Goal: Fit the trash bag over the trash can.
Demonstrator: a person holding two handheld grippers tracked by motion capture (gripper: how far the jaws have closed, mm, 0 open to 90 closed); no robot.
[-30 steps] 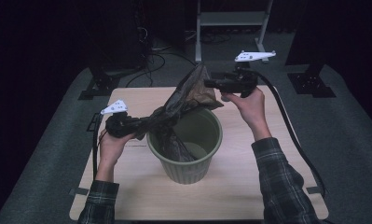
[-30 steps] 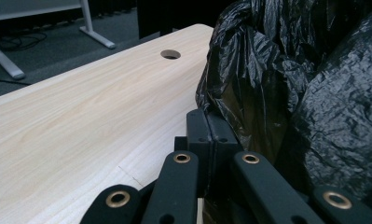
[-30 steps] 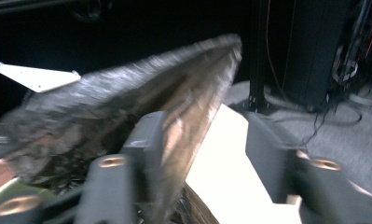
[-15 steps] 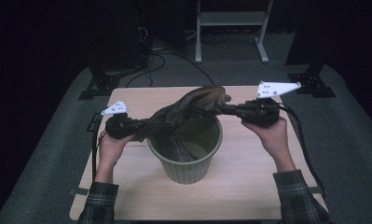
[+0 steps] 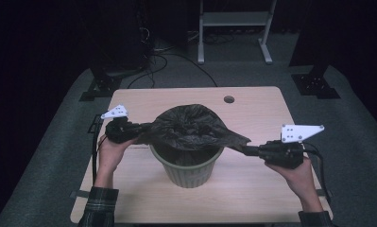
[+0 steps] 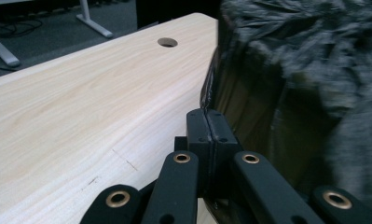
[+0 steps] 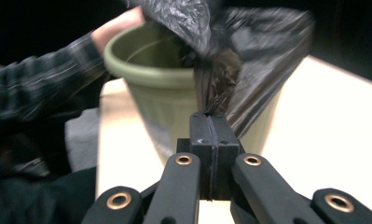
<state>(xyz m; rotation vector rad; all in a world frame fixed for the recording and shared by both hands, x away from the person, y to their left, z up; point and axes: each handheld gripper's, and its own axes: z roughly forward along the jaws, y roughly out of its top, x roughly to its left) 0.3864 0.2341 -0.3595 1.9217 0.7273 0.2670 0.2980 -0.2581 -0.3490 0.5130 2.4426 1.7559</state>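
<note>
A green ribbed bin (image 5: 188, 166) stands mid-table. A black plastic bag (image 5: 191, 126) is stretched over its mouth, with part hanging inside. My left gripper (image 5: 141, 128) is shut on the bag's left edge, level with the bin's rim. My right gripper (image 5: 245, 149) is shut on the bag's right corner, pulled out past the rim to the right. In the left gripper view the jaws (image 6: 207, 123) pinch the bag's film (image 6: 291, 79). In the right gripper view the jaws (image 7: 210, 126) hold the bag (image 7: 249, 56) in front of the bin (image 7: 160, 88).
The bin stands on a light wooden table (image 5: 252, 106) with a round cable hole (image 5: 229, 99) at the back. Stand feet (image 5: 98, 87) and cables (image 5: 167, 54) lie on the grey floor behind. A white frame (image 5: 233, 28) stands farther back.
My right gripper swung from behind the bin to its right and toward me, dragging the bag's edge across the mouth. The bag went from bunched up to spread. The left gripper barely moved.
</note>
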